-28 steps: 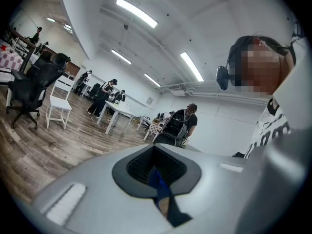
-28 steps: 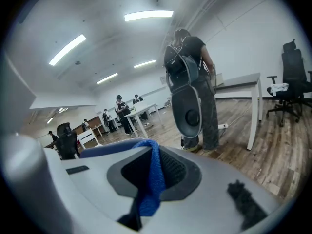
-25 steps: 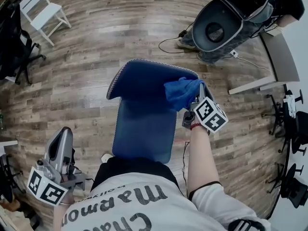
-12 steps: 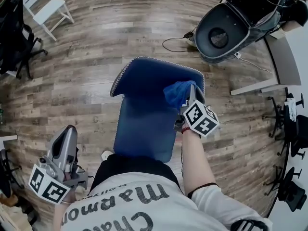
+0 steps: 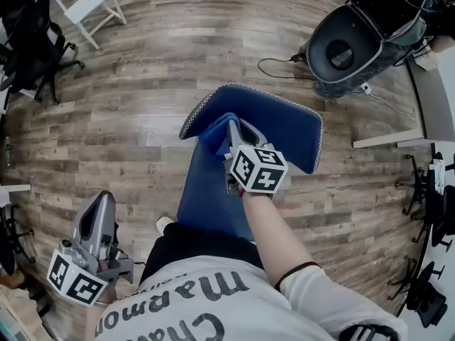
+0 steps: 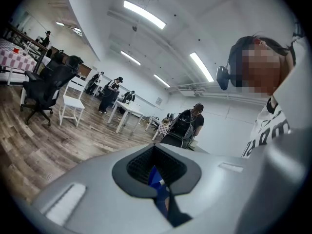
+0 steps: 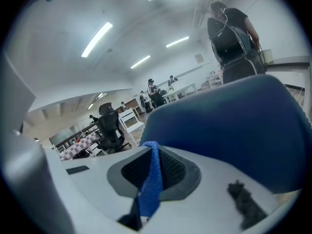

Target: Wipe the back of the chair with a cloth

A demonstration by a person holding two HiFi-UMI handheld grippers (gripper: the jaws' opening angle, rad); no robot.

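The cloth (image 5: 214, 131), blue with a looped terry weave, lies bunched against the left part of the chair back (image 5: 288, 128). A folded strip of it runs up between the black ribbed pads of the right hand-held gripper (image 5: 234, 128), whose jaws are closed on it. The chair back is a broad curved panel of blue fabric, edged with a pale dotted rim. The flat blue seat (image 5: 206, 190) lies below it, nearer the person. The gripper's marker cube (image 5: 257, 169) and the bare forearm (image 5: 274, 236) cover the right side of the seat.

The left hand-held gripper (image 5: 102, 199) is held low at the person's left, well apart from the chair and over the floor. Its smooth grey jaws are drawn together with nothing gripped. A thin blue sliver shows in the slit between them; its identity cannot be told.

The floor (image 5: 142, 69) is of grey-brown wood-grain planks. On it stand a white slatted chair (image 5: 85, 2) and a black office chair (image 5: 32, 41) at upper left. At upper right are a dark tub-shaped object with a round opening (image 5: 348, 45) and, beside it, a thin black cable (image 5: 281, 66). The pale edge of a tabletop (image 5: 434, 77) shows at right.
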